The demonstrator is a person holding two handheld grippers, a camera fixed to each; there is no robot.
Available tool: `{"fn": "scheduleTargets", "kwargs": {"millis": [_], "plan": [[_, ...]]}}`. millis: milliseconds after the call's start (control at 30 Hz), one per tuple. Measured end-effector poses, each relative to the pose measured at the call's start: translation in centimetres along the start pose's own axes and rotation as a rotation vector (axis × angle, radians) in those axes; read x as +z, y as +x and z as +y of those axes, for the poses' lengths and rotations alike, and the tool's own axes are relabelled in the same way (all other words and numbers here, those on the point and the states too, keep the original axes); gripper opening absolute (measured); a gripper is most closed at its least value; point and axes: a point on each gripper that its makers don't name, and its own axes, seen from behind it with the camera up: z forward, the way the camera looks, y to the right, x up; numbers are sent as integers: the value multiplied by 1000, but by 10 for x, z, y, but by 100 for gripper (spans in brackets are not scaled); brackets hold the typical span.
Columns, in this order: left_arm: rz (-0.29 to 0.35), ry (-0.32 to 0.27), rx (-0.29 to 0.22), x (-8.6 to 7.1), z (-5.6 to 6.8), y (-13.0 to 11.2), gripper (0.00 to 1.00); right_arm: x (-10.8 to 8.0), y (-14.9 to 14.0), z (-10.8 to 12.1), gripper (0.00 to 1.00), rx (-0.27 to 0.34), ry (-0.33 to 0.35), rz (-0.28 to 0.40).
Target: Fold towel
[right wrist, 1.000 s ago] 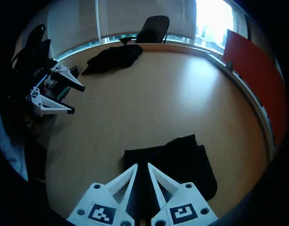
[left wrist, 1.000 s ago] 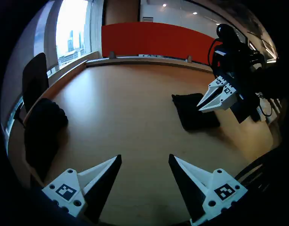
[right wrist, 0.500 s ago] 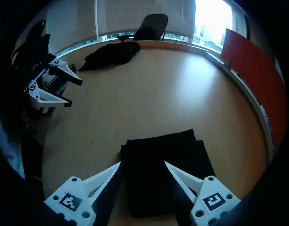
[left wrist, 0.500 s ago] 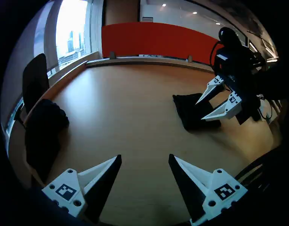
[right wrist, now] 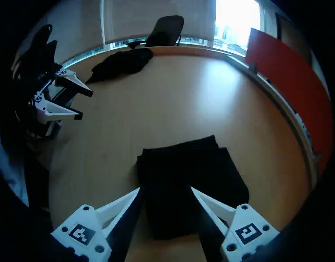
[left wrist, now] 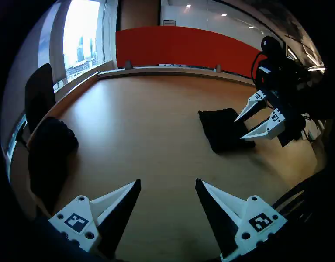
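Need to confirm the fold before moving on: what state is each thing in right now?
towel: folded into a flat layered stack, lying on the table, not gripped.
right tool: open, poised over the towel's near edge, holding nothing.
left tool: open, empty, over bare table.
dark cloth: crumpled heap at the table's far edge.

Black towel (right wrist: pixel 191 174) on a light tan desk (right wrist: pixel 176 100); red far partition (left wrist: pixel 180 46). The left gripper (left wrist: pixel 167 180) and right gripper (right wrist: pixel 166 188) are white with black-and-white square markers.
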Motion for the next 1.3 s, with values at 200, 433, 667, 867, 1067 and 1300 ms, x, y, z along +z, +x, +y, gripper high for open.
{"fn": "scheduleTargets", "kwargs": {"millis": [200,433,667,867,1067,1300], "plan": [[-1,-3,6,0,2,1,93,-10,-18,1,70,35,-26,-10],[-1,-5,12,0,2,2,92,-22,-37,2,70,63,-57,-26],[-3,-9,20,0,2,3,92,-28,-49,3,70,91,-80,-34],[-5,-11,21,0,3,1,92,-28,-59,-1,70,111,-89,-45],[-6,-12,23,1,4,1,92,-24,-68,-8,70,125,-90,-56],[-7,-12,21,2,3,1,92,-22,-71,-12,70,143,-98,-59]]}}
